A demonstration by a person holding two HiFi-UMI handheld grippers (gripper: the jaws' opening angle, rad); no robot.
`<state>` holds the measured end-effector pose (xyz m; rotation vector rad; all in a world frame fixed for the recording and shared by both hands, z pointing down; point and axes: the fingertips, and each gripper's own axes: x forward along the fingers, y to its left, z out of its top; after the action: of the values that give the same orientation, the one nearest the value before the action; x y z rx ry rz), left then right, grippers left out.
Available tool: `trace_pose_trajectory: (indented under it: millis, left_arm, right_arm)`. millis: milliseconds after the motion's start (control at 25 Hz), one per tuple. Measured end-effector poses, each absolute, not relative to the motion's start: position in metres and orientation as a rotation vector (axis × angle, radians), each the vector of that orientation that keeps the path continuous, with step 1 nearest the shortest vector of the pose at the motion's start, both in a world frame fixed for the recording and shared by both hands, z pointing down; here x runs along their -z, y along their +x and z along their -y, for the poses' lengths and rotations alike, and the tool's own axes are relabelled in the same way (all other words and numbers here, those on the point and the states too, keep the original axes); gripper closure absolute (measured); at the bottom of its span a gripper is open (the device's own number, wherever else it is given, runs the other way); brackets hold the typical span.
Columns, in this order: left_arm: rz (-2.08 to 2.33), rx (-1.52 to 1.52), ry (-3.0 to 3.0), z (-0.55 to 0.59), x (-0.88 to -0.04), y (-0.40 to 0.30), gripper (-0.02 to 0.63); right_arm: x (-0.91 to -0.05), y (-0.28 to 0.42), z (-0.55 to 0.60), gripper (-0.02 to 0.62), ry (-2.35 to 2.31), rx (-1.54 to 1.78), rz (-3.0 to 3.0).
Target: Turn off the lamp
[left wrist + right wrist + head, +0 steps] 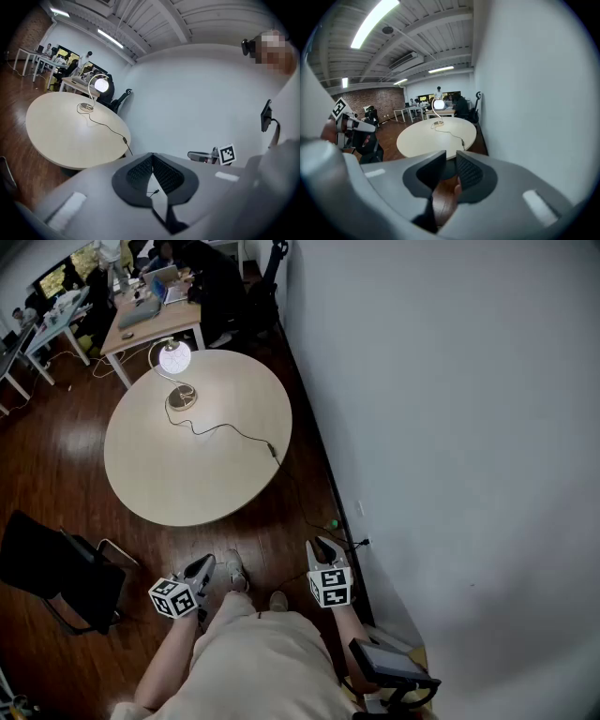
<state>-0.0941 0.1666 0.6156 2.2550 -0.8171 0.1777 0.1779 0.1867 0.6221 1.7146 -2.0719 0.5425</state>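
A lamp with a lit white globe (174, 356) and a round base (181, 399) stands at the far side of the round beige table (187, 474). Its black cable carries an inline switch (272, 449) near the table's right edge. Both grippers hang low in front of the person, well short of the table. My left gripper (206, 562) has its pads touching at the tips, nothing held (151, 157). My right gripper (322, 543) stands open with an empty gap (450, 157). The lamp (101, 85) (438, 104) glows far ahead in both gripper views.
A white wall (450, 427) runs along the right, with a wall outlet (361, 508) near the floor. A black chair (56, 568) stands at the left of the person. Desks with seated people (150, 296) lie beyond the table. A black device (389, 664) sits at lower right.
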Motion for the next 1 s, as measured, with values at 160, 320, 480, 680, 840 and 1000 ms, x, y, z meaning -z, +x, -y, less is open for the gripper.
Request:
trace_pose_trajectory:
  millis: [160, 320, 480, 680, 840, 1000]
  left_arm:
    - [0.791, -0.191, 2.289, -0.122, -0.609, -0.099, 0.606]
    - [0.758, -0.202, 2.303, -0.081, -0.608, -0.106, 0.606]
    - [0.715, -0.208, 2.317, -0.047, -0.610, -0.115, 0.606]
    - [0.673, -0.211, 2.312, -0.008, -0.618, -0.128, 0.606]
    - [0.625, -0.192, 2.316, 0.016, -0.620, -0.131, 0.606]
    - [0.585, -0.174, 2.314, 0.038, -0.626, -0.132, 0.606]
  right_arm:
    - [-0.619, 0.166, -0.148, 0.526, 1.727, -0.557, 2.062]
    - [-0.619, 0.154, -0.107, 0.526, 1.721, -0.559, 2.038]
    - [-0.616, 0.141, -0.073, 0.526, 1.723, -0.550, 2.014]
    - [-0.611, 0.123, -0.037, 0.526, 1.735, -0.543, 1.986]
    - [-0.609, 0.117, -0.021, 0.526, 1.754, -0.546, 1.939]
    - [-0.613, 0.116, -0.004, 0.526, 1.772, -0.553, 1.902]
